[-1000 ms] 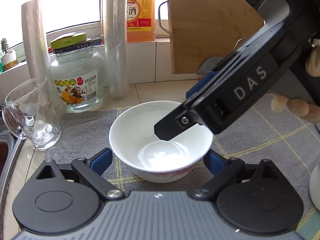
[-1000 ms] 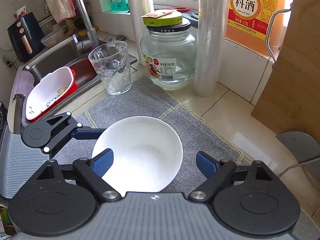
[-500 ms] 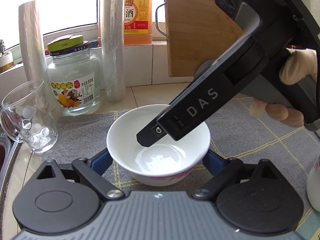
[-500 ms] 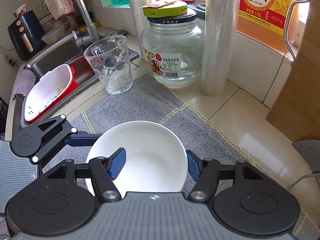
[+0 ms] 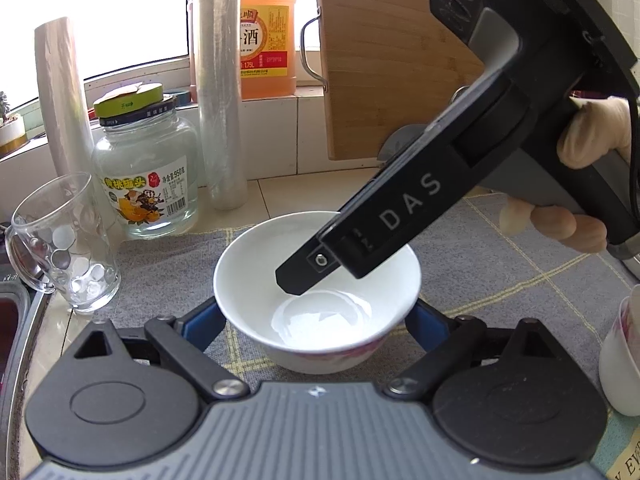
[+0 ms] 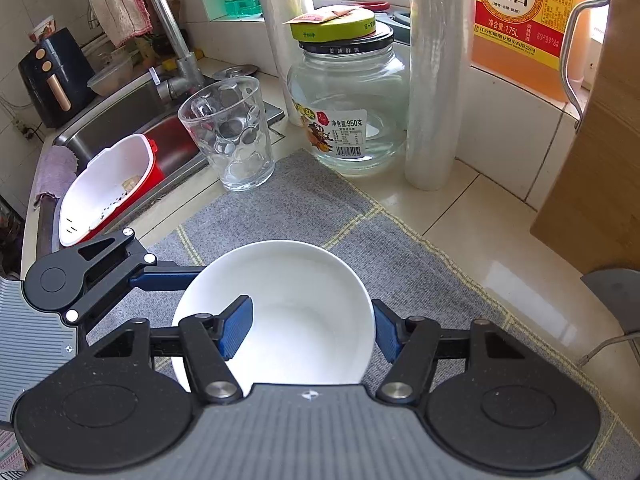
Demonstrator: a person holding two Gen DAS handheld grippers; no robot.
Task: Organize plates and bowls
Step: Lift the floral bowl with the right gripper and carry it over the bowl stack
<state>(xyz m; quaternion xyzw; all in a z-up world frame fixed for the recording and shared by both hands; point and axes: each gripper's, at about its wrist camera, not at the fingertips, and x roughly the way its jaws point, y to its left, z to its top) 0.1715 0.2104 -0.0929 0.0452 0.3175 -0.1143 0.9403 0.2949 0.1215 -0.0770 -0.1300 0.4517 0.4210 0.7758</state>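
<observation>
White porcelain sits at the centre of both views: the bowl (image 5: 316, 288) rests on the grey checked mat (image 5: 500, 272), low in the frame. Your left gripper (image 5: 314, 320) is spread wide, one blue pad on each side of the bowl's outer wall; whether the pads touch it, you cannot tell from here. Your right gripper (image 6: 312, 328) straddles the near right rim, its left pad (image 6: 236, 326) inside the bowl and its right pad outside, close against the wall, so it looks to be pinching the rim.

In the left wrist view, the right tool's black body crosses from upper right down into the bowl and hides part of the far rim, with your right hand (image 5: 584, 168) gripping its handle. A second white vessel (image 5: 620, 360) shows at the right edge.

Crowding the upper left: a dimpled glass mug (image 6: 230, 136), a labelled glass jar (image 6: 348, 100) with a green lid, and an upright roll of cling film (image 6: 434, 76). Behind stand the orange cooking-wine jug (image 6: 524, 20) and a wooden cutting board (image 5: 384, 60). The sink (image 6: 120, 120) with a red-and-white strainer basket (image 6: 108, 184) lies at far left.
</observation>
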